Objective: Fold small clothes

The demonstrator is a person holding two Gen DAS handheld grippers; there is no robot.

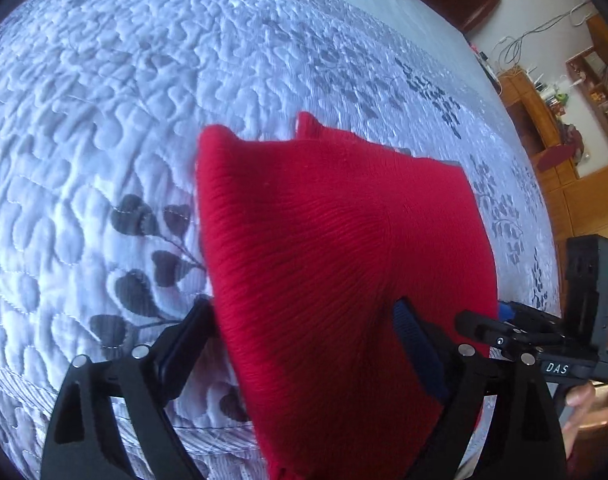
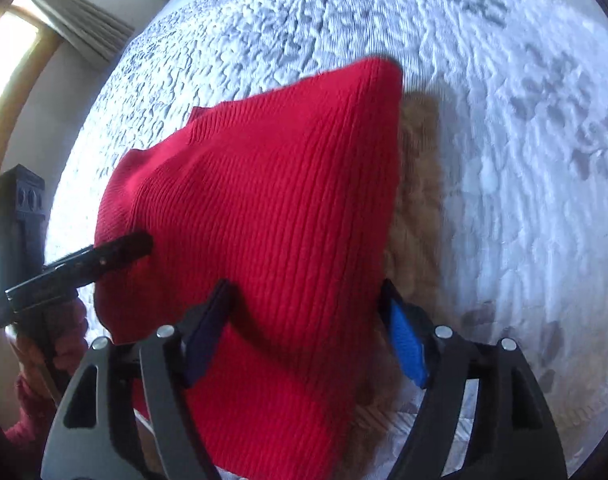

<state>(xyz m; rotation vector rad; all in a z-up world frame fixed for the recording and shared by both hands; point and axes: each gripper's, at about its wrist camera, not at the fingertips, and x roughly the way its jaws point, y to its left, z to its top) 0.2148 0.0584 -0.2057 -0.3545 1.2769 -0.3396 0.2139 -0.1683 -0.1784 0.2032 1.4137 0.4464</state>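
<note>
Nearest the left wrist camera, the left gripper [image 1: 304, 328] stands with its jaws spread wide; the red knitted garment [image 1: 328, 248] passes between them, and the pads do not visibly press on it, so it looks released. In the right wrist view the right gripper [image 2: 304, 320] is likewise spread, its blue pad [image 2: 406, 348] standing off the cloth's right edge while the dark pad sits at the knit on the left; no squeeze shows there either.

The garment is draped over the near edge of the bed, its long axis running away from both cameras: a broad near end at the grippers, narrowing toward a far end on the white quilted bedspread [image 1: 124, 100]. Its ribs follow that same line. Under its right side, in the right wrist view, a tan fuzzy cloth [image 2: 420, 184] shows on the quilt.

Beyond the bed, wooden furniture [image 1: 544, 128] stands against the wall.
</note>
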